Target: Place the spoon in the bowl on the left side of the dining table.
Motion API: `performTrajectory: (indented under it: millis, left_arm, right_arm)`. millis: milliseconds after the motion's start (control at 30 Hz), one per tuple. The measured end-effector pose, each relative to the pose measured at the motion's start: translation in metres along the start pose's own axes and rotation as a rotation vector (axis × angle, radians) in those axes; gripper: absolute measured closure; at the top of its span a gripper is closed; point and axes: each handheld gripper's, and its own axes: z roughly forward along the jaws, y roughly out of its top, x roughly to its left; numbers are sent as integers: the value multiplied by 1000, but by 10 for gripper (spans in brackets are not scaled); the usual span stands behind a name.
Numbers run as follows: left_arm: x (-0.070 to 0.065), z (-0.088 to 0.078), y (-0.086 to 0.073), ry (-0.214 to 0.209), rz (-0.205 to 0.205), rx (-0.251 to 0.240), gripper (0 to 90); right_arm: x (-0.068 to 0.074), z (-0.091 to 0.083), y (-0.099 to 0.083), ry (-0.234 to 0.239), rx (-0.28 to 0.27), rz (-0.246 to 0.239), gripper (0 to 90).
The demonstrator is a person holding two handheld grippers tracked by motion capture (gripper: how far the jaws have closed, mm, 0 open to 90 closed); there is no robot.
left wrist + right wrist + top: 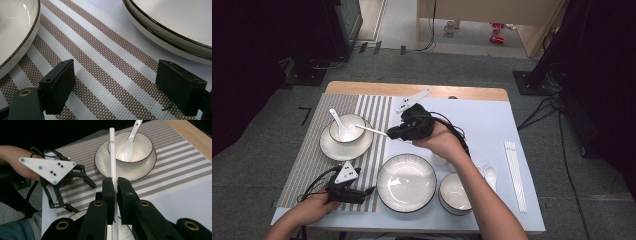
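Observation:
My right gripper [391,133] [114,183] is shut on a white chopstick [371,130] [112,152]. The chopstick's free end points at a white bowl [347,129] [145,147] that holds a white spoon [337,120] [128,143]. That bowl stands on a saucer [332,147] [100,160] on the striped placemat [307,150] [107,65]. At the mat's near edge my left gripper [371,190] [115,87] [83,197] rests low, open, with nothing between its jaws.
A large dark-rimmed plate [406,182] [175,22] sits at the front centre, with a smaller bowl [455,194] to its right. A second spoon [490,175] and more white chopsticks [515,175] lie on the pale-blue cloth at the right.

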Motion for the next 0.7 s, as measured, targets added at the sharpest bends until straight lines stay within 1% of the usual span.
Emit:
performTrajectory:
  millis: [200,333,467,700]
  left_arm:
    - [0,0,0,-1,1,0,160]
    - [1,0,0,-1,0,-1,160]
    - [1,0,0,-4,-5,-2,160]
    - [0,0,0,1,2,2,160]
  right_arm:
    - [7,9,8,8,1,-7,851]
    - [10,17,13,6,17,-16,851]
    - [11,25,16,12,20,-13,851]
    - [12,37,22,9,39,-17,851]
